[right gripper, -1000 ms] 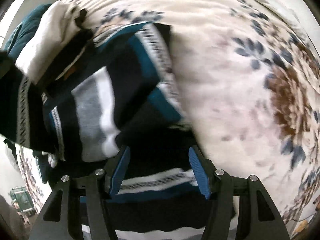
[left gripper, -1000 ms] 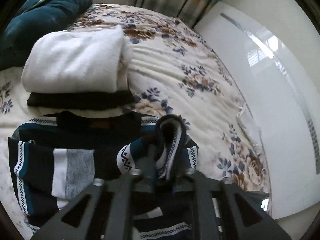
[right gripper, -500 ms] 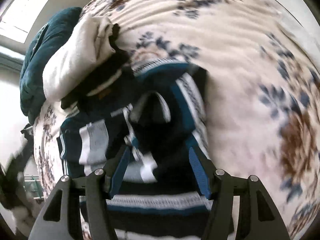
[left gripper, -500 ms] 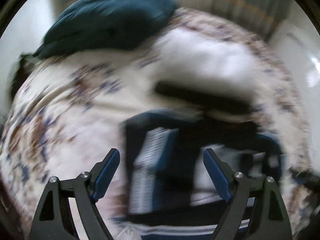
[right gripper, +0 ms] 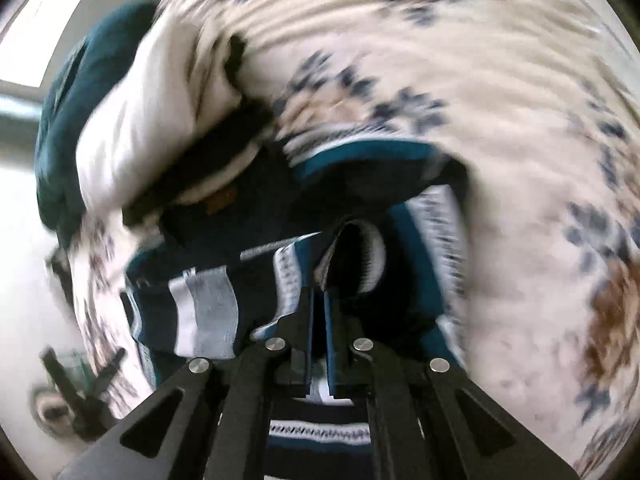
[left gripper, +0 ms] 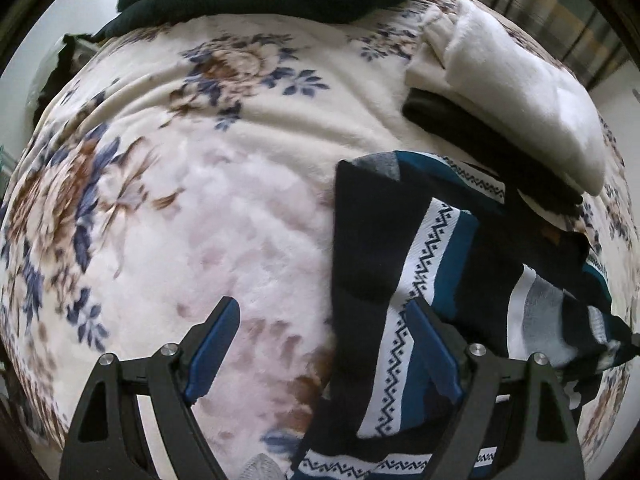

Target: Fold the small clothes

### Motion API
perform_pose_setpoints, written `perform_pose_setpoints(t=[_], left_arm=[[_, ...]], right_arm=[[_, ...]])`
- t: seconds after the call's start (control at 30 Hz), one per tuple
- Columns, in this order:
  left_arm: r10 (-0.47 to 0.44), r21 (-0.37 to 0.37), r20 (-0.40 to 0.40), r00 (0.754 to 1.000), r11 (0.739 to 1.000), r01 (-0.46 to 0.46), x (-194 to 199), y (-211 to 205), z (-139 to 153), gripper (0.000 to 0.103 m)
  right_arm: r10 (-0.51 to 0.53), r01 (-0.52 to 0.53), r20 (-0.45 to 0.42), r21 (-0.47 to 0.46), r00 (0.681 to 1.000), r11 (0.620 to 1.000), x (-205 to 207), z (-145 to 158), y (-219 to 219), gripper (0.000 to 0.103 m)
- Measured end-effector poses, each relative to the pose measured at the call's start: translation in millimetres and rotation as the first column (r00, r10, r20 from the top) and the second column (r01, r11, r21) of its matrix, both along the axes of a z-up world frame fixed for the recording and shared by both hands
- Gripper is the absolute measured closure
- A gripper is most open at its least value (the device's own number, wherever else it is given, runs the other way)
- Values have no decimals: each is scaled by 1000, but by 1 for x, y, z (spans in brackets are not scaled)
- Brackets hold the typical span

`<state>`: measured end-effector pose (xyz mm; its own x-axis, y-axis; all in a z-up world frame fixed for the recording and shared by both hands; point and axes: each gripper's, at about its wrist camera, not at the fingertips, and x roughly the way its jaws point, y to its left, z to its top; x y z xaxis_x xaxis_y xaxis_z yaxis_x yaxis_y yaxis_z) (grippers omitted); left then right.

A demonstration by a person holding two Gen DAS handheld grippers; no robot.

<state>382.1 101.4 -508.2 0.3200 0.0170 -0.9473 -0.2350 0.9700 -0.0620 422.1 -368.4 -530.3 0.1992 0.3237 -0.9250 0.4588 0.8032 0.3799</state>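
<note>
Pinching a sweater (right gripper: 208,304) fold, the right tool (right gripper: 318,312) just clenched; left tool (left gripper: 324,344) spread, released

left gripper (left gripper: 322,344): black struts, blue pads, silver screws (four showed)
right gripper (right gripper: 318,322): same black frame, blue pads, silver screw heads

The cream floral fleece blanket (left gripper: 240,128) on the bed looks plush and matt. At the right of the frame, the navy, teal and white patterned knit sweater (left gripper: 424,256) is ribbed, woven cloth. Above it lies a fluffy white folded fleece garment (left gripper: 516,92). The left tool (left gripper: 324,340) is matt black plastic with blue rubbery pads (left gripper: 216,348) and shiny metal screws.
</note>
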Motion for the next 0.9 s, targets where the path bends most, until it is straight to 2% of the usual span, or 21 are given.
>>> perform_pose_setpoints(t=[0.07,0.1,0.17,0.23,0.3,0.33,0.37,0.4,0.47,0.53,0.57,0.6,0.63,0.67,0.7,0.73,0.77,0.8,0.83,0.9], left_arm=[[-25,12,-3,1000,1000,25,8,-2,-2,18],[-41,22,-6,999,999,41,13,-4,-4,18],[-64,45,-14,998,997,65,21,-6,-5,18],[-78,62,-14,997,995,79,28,-6,-4,18],[-98,76,-4,995,992,98,34,-8,-1,18],[-105,80,-2,994,991,105,37,-9,0,18],[-118,87,0,993,989,118,40,-12,0,18],[-129,89,0,992,988,129,43,-14,-1,18],[-151,104,-11,989,983,151,52,-20,-7,18],[-173,132,-38,984,975,176,63,-27,-20,18],[-181,154,-65,981,970,189,69,-30,-29,18],[-184,170,-93,979,965,198,73,-31,-38,18],[-186,174,-112,976,963,204,78,-31,-47,18],[-186,163,-125,974,965,205,81,-29,-53,18],[-176,136,-127,976,972,193,82,-26,-53,18],[-171,122,-111,979,975,184,81,-24,-48,18],[-169,109,-79,982,978,177,78,-22,-38,18],[-172,104,-41,984,979,176,72,-20,-23,18],[-173,106,-25,985,979,175,68,-19,-16,18],[-166,100,3,986,981,165,54,-14,0,18]], right_arm=[[-42,43,-52,9,998,999,-6,-5,-18,100],[-46,45,-90,-14,995,999,-7,-12,-23,100],[-52,26,-175,-146,983,989,-6,-26,-34,95],[-28,-19,-222,-210,975,978,1,-30,-37,88],[-13,-21,-163,-207,987,978,7,-18,-32,72],[28,-47,-103,-188,994,981,14,-7,-21,67],[62,-75,-81,-170,995,983,17,-4,-11,60],[124,-130,-59,-124,991,984,23,-3,7,59],[227,-228,-44,-24,973,973,33,-15,38,59],[337,-334,-100,52,936,941,41,-43,70,59],[372,-371,-153,36,915,928,43,-60,80,59],[394,-409,-208,-30,895,912,44,-73,84,59],[385,-433,-266,-153,884,888,45,-85,82,60],[352,-420,-282,-238,893,876,45,-90,72,65],[318,-388,-277,-256,907,885,44,-90,63,72],[261,-323,-267,-221,928,920,41,-86,46,74],[232,-285,-254,-195,939,939,38,-80,39,74],[196,-236,-220,-174,955,956,33,-64,29,69],[179,-217,-198,-189,964,958,30,-51,24,65],[152,-179,-133,-222,979,958,20,-22,14,47]])
